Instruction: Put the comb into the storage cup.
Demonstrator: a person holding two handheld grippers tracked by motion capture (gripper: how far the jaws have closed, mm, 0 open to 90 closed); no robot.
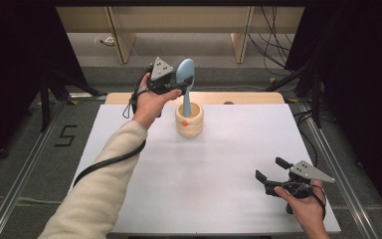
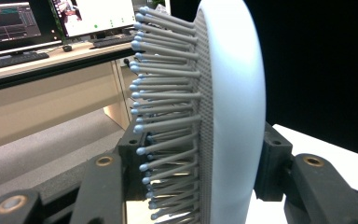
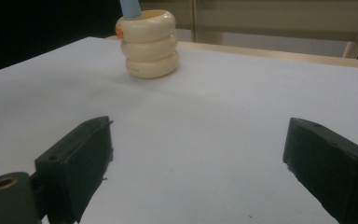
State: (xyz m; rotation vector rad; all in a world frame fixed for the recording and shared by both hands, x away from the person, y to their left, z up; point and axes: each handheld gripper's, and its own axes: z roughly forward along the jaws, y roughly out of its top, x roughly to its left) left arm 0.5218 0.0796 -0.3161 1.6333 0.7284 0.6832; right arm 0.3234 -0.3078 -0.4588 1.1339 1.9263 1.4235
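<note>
A light blue hairbrush [image 1: 185, 73] stands upright with its handle inside a cream ribbed cup [image 1: 189, 121] at the back middle of the white table [image 1: 204, 174]. My left gripper [image 1: 177, 85] is shut on the brush just below its head, above the cup. In the left gripper view the brush head [image 2: 235, 102] sits between the jaws of my left gripper [image 2: 201, 157], bristles pointing left. My right gripper [image 1: 270, 169] rests open near the front right of the table, holding nothing. In the right gripper view my right gripper [image 3: 205, 158] faces the cup [image 3: 149, 44] and the brush handle [image 3: 130, 6].
A wooden strip [image 1: 248, 97] runs along the table's far edge. Metal rails [image 1: 328, 149] flank the table on both sides. Desk legs [image 1: 122, 42] and cables stand beyond it. Monitors [image 2: 93, 16] on a desk are in the left gripper view.
</note>
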